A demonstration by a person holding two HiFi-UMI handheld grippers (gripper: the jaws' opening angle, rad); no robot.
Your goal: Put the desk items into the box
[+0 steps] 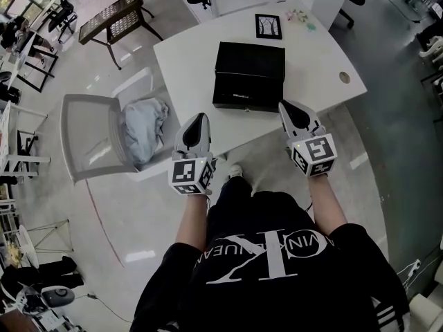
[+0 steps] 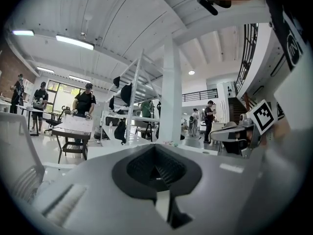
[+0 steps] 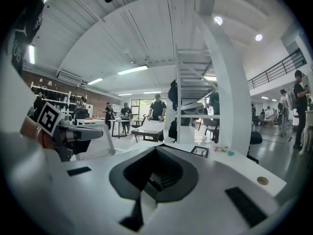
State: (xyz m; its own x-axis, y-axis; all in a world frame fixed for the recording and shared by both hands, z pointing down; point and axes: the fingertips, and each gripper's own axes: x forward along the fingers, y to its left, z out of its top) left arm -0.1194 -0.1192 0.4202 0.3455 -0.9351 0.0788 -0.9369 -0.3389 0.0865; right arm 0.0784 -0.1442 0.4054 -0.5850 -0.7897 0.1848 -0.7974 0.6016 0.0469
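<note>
Box (image 1: 249, 75): black, near the middle of the white table (image 1: 187, 61); looks closed, lid on; inside hidden from every view.

Picture frame (image 1: 268, 26): flat on the table just beyond the box, outside it.

Small bits (image 1: 302, 16): a few pale coloured pieces near the far edge, right of the frame; too small to name; also outside the box.

Left gripper (image 1: 200, 118): held over the near edge of the table, in front of the box's left corner and apart from it; claw pressed together, nothing between the pads.

Right gripper (image 1: 284, 106): just beside the box's near right corner, touching or not cannot be told; claw likewise pressed together, carrying nothing.

Off to the side: chair (image 1: 79, 140) left of the table, grey cloth (image 1: 143, 126) heaped on its seat; no part in the task as far as can be judged.

Done: not settled by these views; a shut box may already hold some items, or none.

Left: at least the frame and the small bits, both lying on the table and not in the box.

Stage, as a judgement: not finished, since desk items lie outside; both hands free and close to the box.

Likely need: box opened before anything goes in, as the lid seems to be on.
</note>
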